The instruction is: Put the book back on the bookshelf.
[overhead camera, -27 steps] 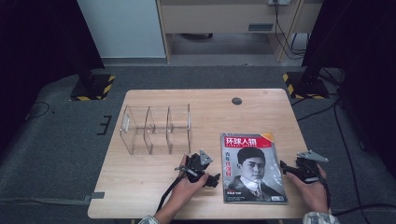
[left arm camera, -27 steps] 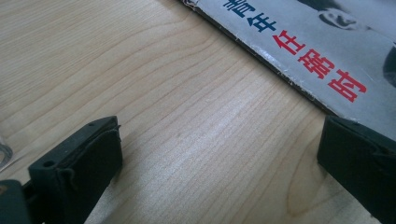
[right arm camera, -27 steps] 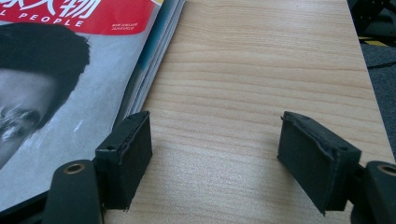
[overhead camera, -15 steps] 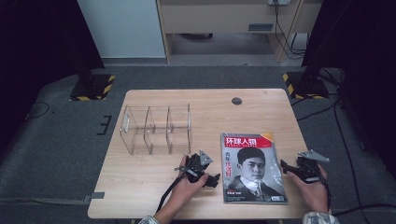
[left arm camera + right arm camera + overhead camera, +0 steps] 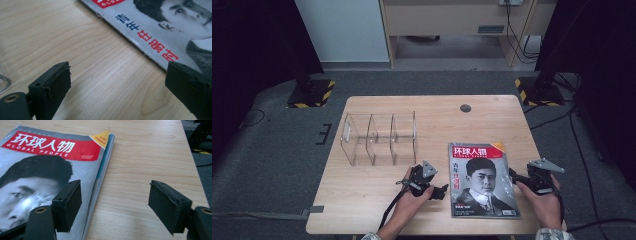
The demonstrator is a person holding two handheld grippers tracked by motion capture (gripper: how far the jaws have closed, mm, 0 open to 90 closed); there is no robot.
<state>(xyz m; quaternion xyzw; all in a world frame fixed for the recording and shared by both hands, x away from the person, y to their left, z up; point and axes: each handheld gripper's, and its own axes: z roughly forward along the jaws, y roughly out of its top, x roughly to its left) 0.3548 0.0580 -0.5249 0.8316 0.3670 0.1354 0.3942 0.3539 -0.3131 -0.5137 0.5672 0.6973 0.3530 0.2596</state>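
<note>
A magazine (image 5: pixel 482 177) with a red title band and a portrait cover lies flat on the wooden table (image 5: pixel 377 200), at the near right. My left gripper (image 5: pixel 443 191) is low over the table at the magazine's left edge (image 5: pixel 140 47), open, one jaw over bare wood and the other at the cover's rim. My right gripper (image 5: pixel 513 175) stands at the magazine's right edge (image 5: pixel 100 180), open, its left jaw over the cover and its right jaw over the table. Nothing is pinched in either one.
A clear plastic divider rack (image 5: pixel 379 138) with several slots stands on the table's left half, behind my left hand. A small round cable hole (image 5: pixel 465 107) sits near the far edge. Dark stands with striped bases flank the table on the floor.
</note>
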